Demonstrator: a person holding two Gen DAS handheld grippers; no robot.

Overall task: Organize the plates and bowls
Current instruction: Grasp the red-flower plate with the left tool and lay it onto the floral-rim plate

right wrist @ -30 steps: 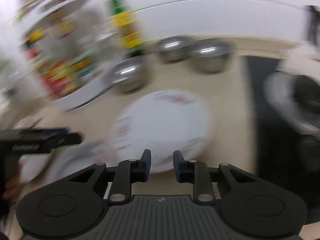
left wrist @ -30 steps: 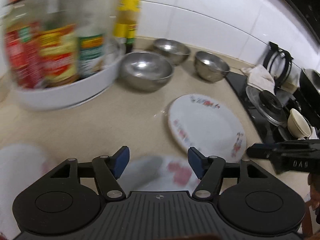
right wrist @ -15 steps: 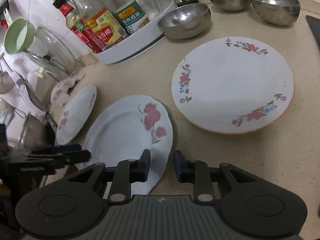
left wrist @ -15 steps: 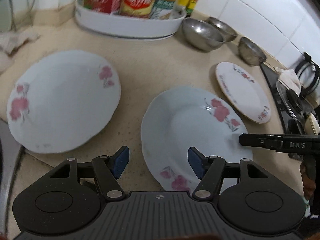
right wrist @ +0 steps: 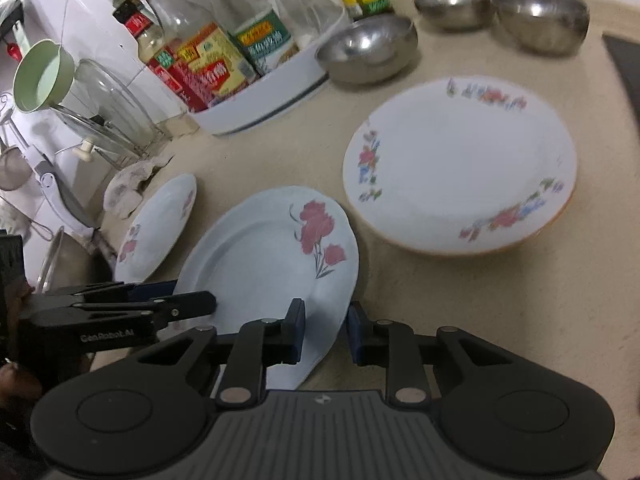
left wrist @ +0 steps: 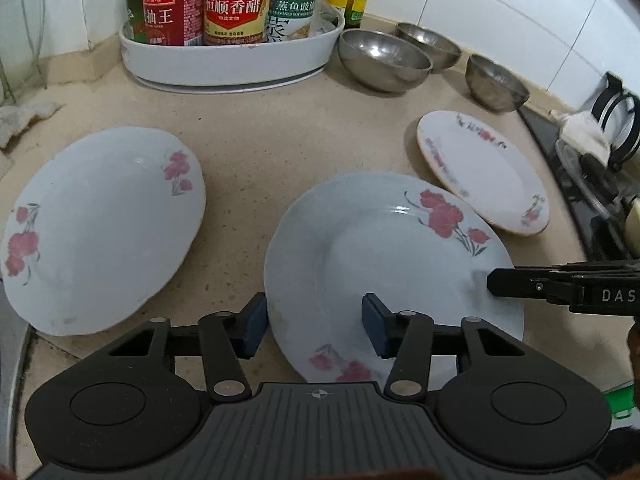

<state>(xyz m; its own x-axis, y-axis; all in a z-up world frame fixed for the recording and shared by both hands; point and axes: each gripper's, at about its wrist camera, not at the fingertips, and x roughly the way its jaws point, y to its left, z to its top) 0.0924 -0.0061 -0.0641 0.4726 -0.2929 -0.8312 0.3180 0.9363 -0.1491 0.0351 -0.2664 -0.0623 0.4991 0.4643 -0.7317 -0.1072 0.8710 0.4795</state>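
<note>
Three plates lie on the beige counter. A pale blue plate with red flowers (left wrist: 384, 264) (right wrist: 272, 264) is in the middle. My left gripper (left wrist: 314, 326) is open, its fingers straddling this plate's near left rim. My right gripper (right wrist: 324, 332) is open, straddling the same plate's right rim; it also shows in the left wrist view (left wrist: 560, 288). A second pale blue plate (left wrist: 100, 228) (right wrist: 160, 228) lies to the left. A white floral plate (left wrist: 480, 168) (right wrist: 460, 160) lies to the right. Three steel bowls (left wrist: 382, 60) (right wrist: 366, 48) stand behind.
A white tray of sauce bottles (left wrist: 232, 56) (right wrist: 256, 96) stands at the back against the tiled wall. A black stove with a pot lid (left wrist: 592, 176) is at the right. A sink edge and rag (left wrist: 20, 120) are at the left, with a lid rack (right wrist: 100, 108).
Both grippers have come down and closer to the middle blue plate. The right gripper's fingers have opened a little and now straddle its rim.
</note>
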